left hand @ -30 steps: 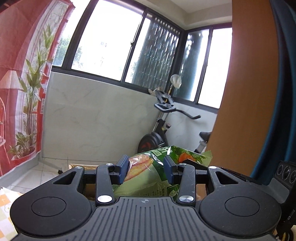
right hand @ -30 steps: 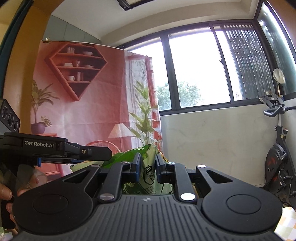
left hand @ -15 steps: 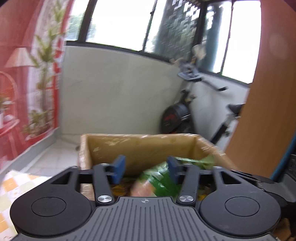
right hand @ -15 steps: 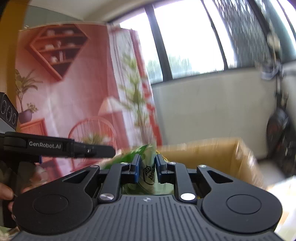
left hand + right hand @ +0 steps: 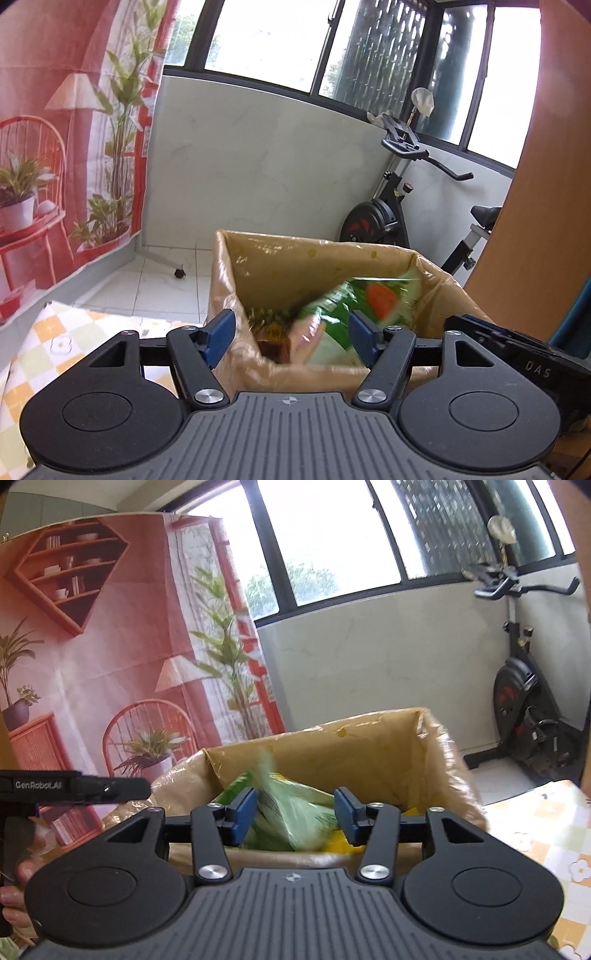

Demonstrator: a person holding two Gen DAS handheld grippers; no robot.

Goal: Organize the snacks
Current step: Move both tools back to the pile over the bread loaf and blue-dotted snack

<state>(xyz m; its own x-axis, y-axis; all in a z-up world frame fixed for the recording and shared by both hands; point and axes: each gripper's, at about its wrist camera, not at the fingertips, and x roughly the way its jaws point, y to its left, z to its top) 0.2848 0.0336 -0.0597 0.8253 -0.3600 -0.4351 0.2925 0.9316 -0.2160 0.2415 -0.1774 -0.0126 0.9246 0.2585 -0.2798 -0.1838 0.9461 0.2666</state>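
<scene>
A green snack bag (image 5: 354, 310) lies blurred inside the open cardboard box (image 5: 295, 254), free of both grippers. It also shows in the right wrist view (image 5: 291, 808), inside the same box (image 5: 369, 738). My left gripper (image 5: 291, 332) is open and empty just above the box's near rim. My right gripper (image 5: 295, 812) is open and empty over the box too. Other snack packets lie dark and yellow under the bag.
The box is lined with clear plastic and stands on a table with a yellow checked cloth (image 5: 55, 339). An exercise bike (image 5: 391, 206) stands behind it by the white wall. A red printed backdrop (image 5: 92, 646) hangs at the left. A wooden panel (image 5: 546, 184) rises at the right.
Both grippers opened and let go of the green bag, which dropped into the box. Both views tilted down so the box came into sight.
</scene>
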